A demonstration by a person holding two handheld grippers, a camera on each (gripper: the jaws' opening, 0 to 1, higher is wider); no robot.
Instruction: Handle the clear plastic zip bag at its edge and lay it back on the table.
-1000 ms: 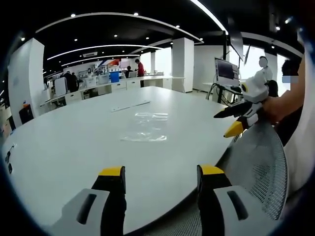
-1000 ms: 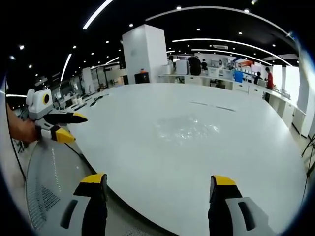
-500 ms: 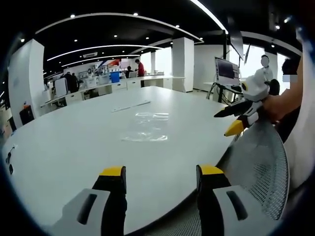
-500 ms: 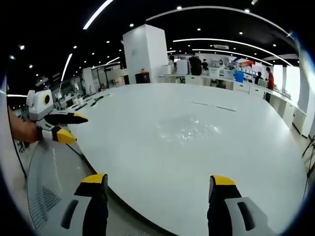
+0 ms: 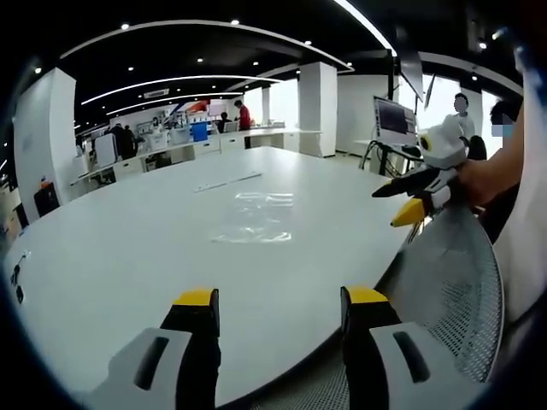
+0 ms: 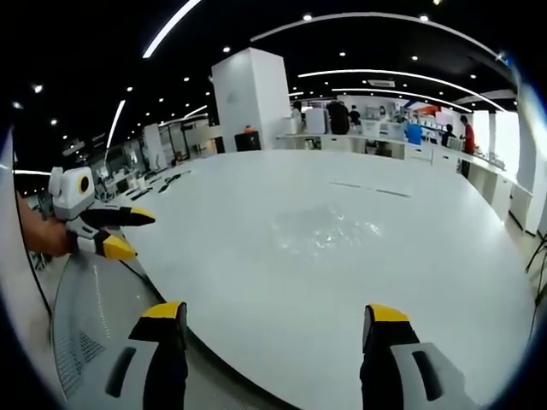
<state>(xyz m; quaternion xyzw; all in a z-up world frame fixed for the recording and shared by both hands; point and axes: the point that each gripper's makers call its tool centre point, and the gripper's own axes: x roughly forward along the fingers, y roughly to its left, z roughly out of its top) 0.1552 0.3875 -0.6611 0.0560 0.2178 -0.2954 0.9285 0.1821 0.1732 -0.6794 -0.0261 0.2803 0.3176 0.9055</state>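
Both hand-held grippers (image 5: pixel 279 301) (image 6: pixel 279 313) wide, empty; zip bag (image 5: pixel 254 219) seemingly flat on table (image 5: pixel 111 256).

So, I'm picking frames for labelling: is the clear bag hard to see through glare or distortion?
Left gripper view: the zip bag lies flat on the white table, its outline faint but readable. Right gripper view: it shows mainly as sparkly ceiling-light glints, edges lost. Both views bend straight lines strongly toward the rim.

mesh chair (image 5: pixel 453 282), monitor (image 5: pixel 393 121), pillar (image 6: pixel 252 98)
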